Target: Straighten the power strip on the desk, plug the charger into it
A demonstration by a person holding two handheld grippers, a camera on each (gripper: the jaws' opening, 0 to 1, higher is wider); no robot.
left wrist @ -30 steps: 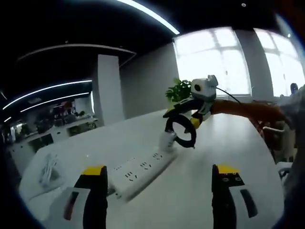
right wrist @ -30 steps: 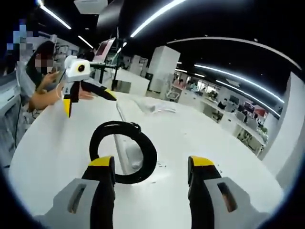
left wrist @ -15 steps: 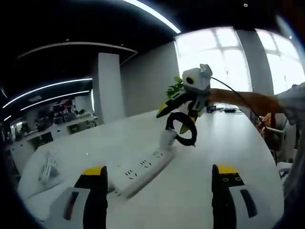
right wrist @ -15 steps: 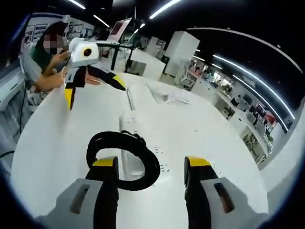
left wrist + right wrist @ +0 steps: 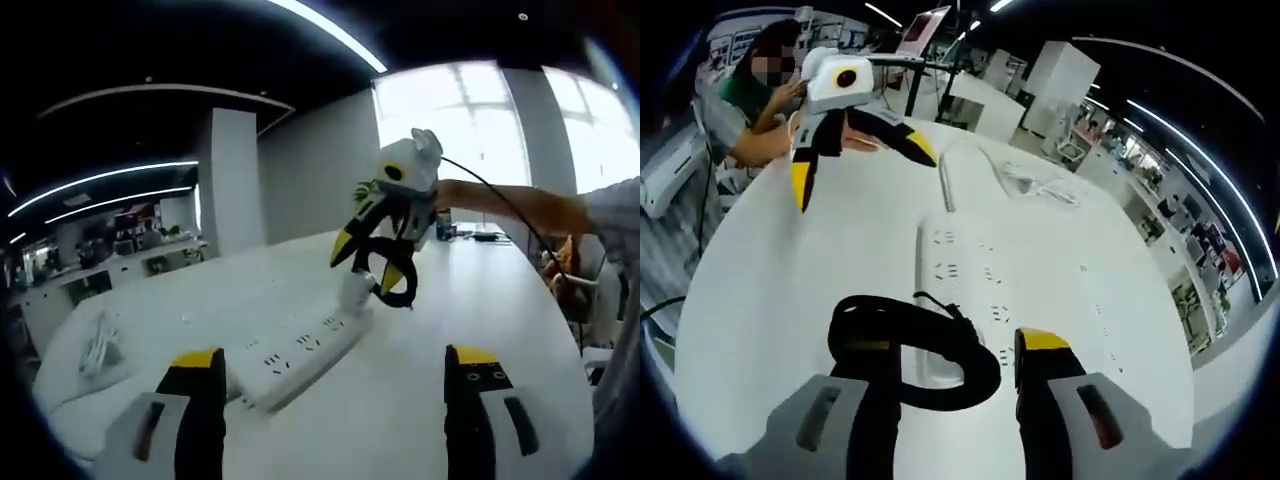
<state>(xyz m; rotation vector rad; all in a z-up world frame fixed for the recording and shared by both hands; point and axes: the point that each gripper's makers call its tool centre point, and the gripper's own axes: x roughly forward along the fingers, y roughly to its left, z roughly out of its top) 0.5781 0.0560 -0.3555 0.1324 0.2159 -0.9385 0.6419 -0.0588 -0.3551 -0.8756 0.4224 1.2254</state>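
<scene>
A white power strip (image 5: 300, 352) lies on the white desk (image 5: 420, 400), running away from my left gripper (image 5: 333, 357), which is open and holds nothing. At the strip's far end hovers my right gripper (image 5: 368, 262). A black coiled cable (image 5: 388, 272) hangs over one of its fingers, with the white charger (image 5: 353, 290) below. In the right gripper view the coil (image 5: 915, 350) is hooked over the left finger of my right gripper (image 5: 955, 345), whose jaws stand apart. The charger (image 5: 940, 365) sits inside the loop, above the power strip (image 5: 960, 280). My left gripper (image 5: 860, 165) hangs open beyond.
A white bundle (image 5: 100, 350) lies at the desk's left side and shows as a bundle (image 5: 1030, 185) past the strip. The strip's cord (image 5: 943, 180) runs on away. A person (image 5: 760, 95) stands behind the left gripper. The desk edge (image 5: 710, 300) curves close by.
My right gripper has moved forward and tilted down over the strip's end, carrying coil and charger; its jaws stand slightly closer. The left gripper has hardly moved.
</scene>
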